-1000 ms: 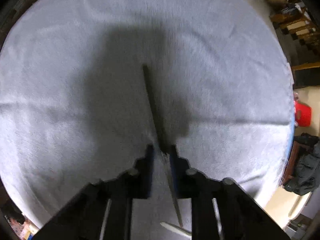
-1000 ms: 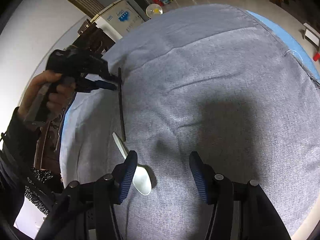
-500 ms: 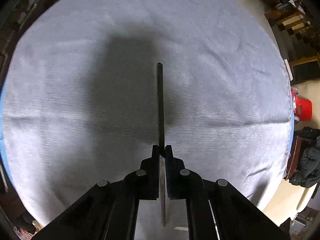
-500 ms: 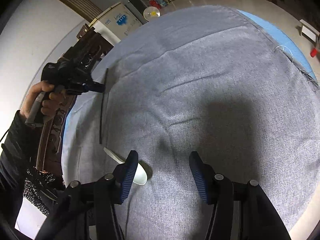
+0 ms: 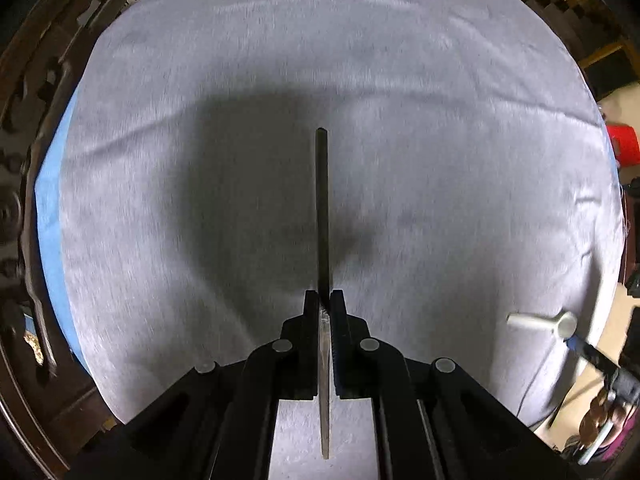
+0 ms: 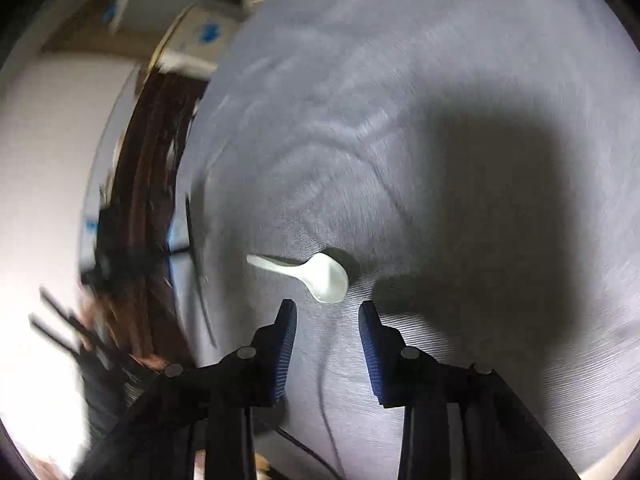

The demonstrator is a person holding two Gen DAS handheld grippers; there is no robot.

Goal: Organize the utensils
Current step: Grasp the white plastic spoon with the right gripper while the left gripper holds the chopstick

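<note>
My left gripper (image 5: 325, 294) is shut on a thin dark chopstick (image 5: 322, 200) that points straight ahead above the grey cloth (image 5: 460, 120). The chopstick's pale end sticks out behind the fingers. The same chopstick shows blurred at the left of the right wrist view (image 6: 198, 276). A white ceramic spoon (image 6: 316, 274) lies on the cloth, bowl towards the right, just ahead of my right gripper (image 6: 327, 310), which is open and empty. The spoon also shows at the right edge of the left wrist view (image 5: 540, 322).
The grey cloth covers a round table with a blue edge (image 5: 50, 208). Dark carved wooden furniture (image 5: 20, 160) stands at the left. A red bucket (image 5: 622, 146) sits on the floor at the right.
My right gripper has swung left and down towards the spoon, which now lies right in front of its fingers. My left gripper keeps hold of the chopstick and has shifted left.
</note>
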